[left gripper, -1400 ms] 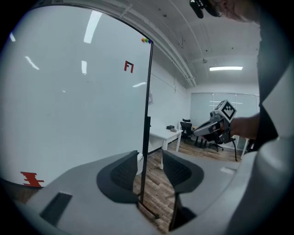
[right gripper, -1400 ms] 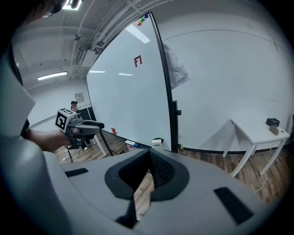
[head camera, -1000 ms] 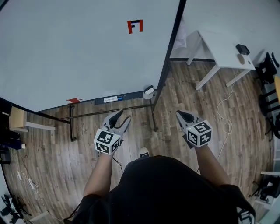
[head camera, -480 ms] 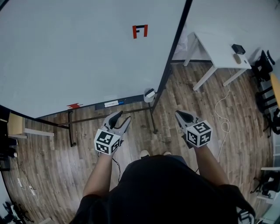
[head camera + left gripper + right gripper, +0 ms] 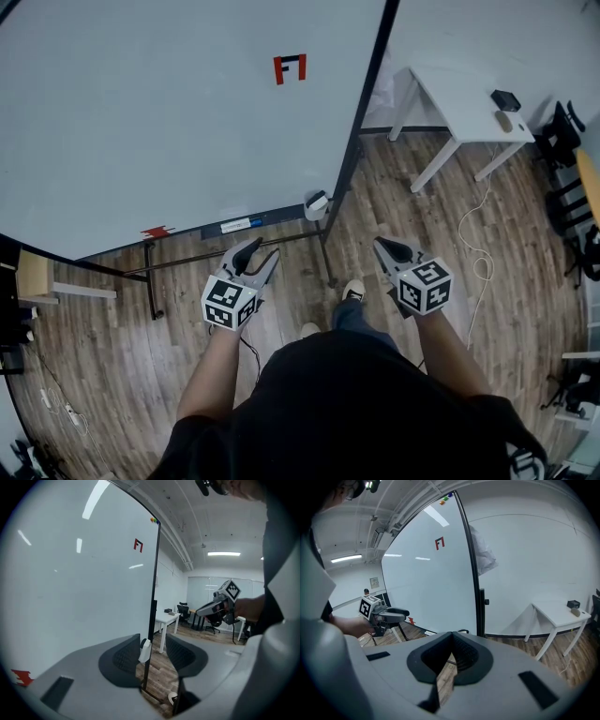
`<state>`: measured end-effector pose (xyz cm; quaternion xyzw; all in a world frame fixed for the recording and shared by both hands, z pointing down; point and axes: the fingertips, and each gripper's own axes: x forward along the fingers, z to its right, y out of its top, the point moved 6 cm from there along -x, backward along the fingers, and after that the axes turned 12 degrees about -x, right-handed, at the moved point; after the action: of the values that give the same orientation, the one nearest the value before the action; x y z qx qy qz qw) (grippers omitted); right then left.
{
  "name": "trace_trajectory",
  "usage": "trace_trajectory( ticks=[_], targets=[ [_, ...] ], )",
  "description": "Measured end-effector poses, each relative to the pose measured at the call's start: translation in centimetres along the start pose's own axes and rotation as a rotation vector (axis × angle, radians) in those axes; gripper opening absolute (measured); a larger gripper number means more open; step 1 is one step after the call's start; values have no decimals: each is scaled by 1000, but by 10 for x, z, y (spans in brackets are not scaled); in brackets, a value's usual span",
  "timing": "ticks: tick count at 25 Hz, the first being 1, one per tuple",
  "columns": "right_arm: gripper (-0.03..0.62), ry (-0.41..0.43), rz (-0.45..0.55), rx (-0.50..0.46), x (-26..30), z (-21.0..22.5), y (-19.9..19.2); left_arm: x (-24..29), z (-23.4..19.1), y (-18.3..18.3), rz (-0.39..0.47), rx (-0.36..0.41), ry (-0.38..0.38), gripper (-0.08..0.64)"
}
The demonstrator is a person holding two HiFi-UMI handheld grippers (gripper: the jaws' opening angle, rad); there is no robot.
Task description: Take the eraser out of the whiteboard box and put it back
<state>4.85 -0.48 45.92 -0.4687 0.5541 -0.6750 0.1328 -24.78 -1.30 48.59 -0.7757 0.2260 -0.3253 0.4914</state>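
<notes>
A small white box (image 5: 317,201) with a dark eraser showing at its top hangs at the right end of the whiteboard's tray (image 5: 272,218). The left gripper view shows the same box (image 5: 145,649) against the board's black post, well ahead of the jaws. My left gripper (image 5: 265,248) is held open and empty, short of the tray and left of the box. My right gripper (image 5: 380,244) is shut on nothing, to the right of the board's post (image 5: 356,141). In its own view the right gripper (image 5: 452,642) has its jaws meeting at the tips.
A white-and-blue marker (image 5: 236,226) and a red item (image 5: 156,231) lie on the tray. The stand's black foot bars (image 5: 152,272) cross the wood floor. A white table (image 5: 466,111) with small dark objects is at the right, with a cable (image 5: 476,246) and office chairs (image 5: 566,141) nearby.
The person's foot has stepped forward between the grippers and the view has shifted slightly. Both grippers keep about the same place and state.
</notes>
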Motion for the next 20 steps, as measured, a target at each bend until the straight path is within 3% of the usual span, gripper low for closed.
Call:
trace_trajectory(
  ticks=[20],
  targets=[
    [-6,52,6,-2,17,40,-8,38,5,16,-32,23,20,179]
  ],
)
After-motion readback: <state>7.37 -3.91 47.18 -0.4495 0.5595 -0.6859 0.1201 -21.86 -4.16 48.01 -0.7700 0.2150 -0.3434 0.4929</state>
